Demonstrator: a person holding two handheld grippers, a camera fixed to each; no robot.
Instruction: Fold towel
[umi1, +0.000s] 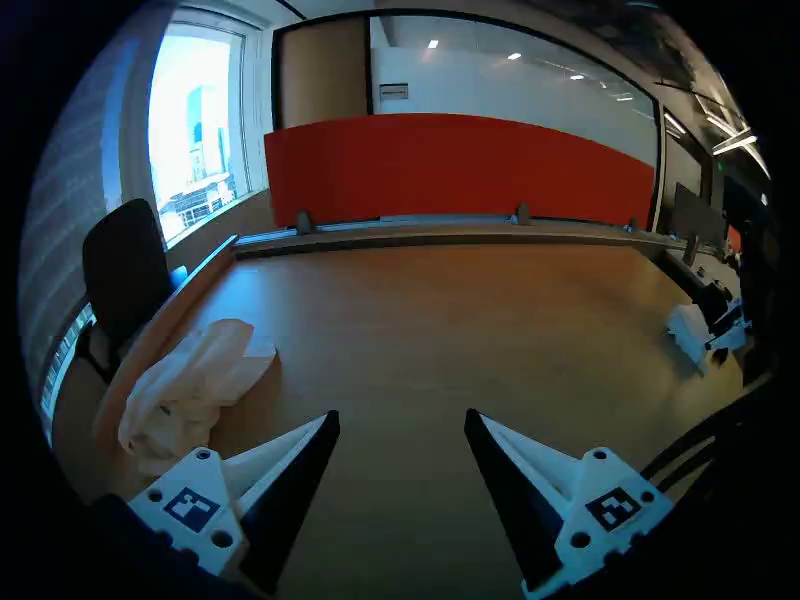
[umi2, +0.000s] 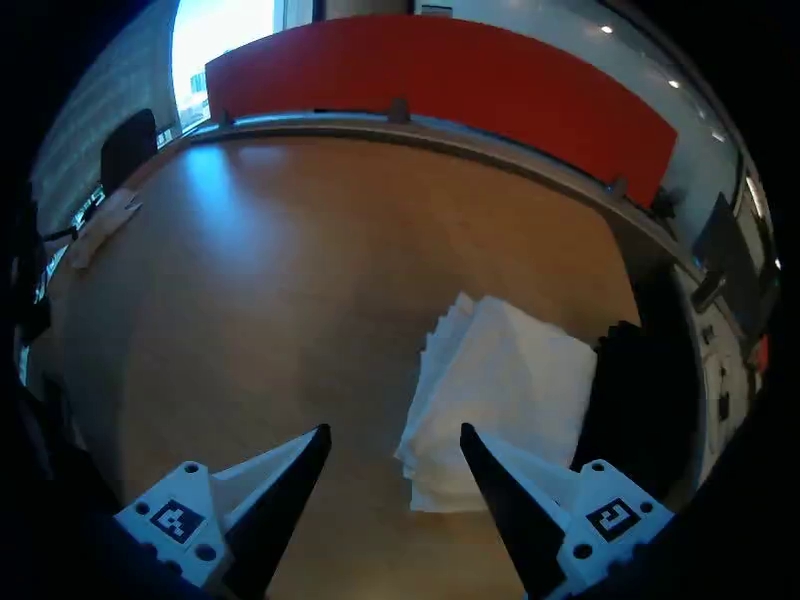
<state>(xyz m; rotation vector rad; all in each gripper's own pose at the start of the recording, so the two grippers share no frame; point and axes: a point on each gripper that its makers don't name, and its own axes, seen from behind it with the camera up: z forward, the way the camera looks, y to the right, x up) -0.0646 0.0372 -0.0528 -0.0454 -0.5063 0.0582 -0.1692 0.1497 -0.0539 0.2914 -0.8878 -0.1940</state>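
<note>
- Left hand-held gripper (umi1: 400, 415): jaws wide apart, nothing between them, bare desk (umi1: 450, 330) below.
- Crumpled towel (umi1: 195, 385), left gripper view: a loose white heap at the desk's left edge, just beyond the left finger. Its long axis runs along that edge, from the near corner slanting away toward the desk's middle.
- Right hand-held gripper (umi2: 393, 430): jaws wide apart, gripping nothing.
- Folded stack of towels (umi2: 500, 390), right gripper view: lies flat on the desk, ahead and to the right. Layer edges are staggered on its left side. The long axis slants away to the upper right. The right finger overlaps the stack's near edge; contact cannot be told.
- Surroundings: a red partition (umi1: 460, 165) along the desk's far edge, a black chair (umi1: 125, 265) past the left edge under a bright window (umi1: 195, 130), and a dark object (umi2: 640, 400), not identifiable, just right of the stack.
- Nothing lies on the desk between either gripper and its towel.
- Writing: only black-and-white square markers (umi1: 192, 507) on the fingers; no legible text.
</note>
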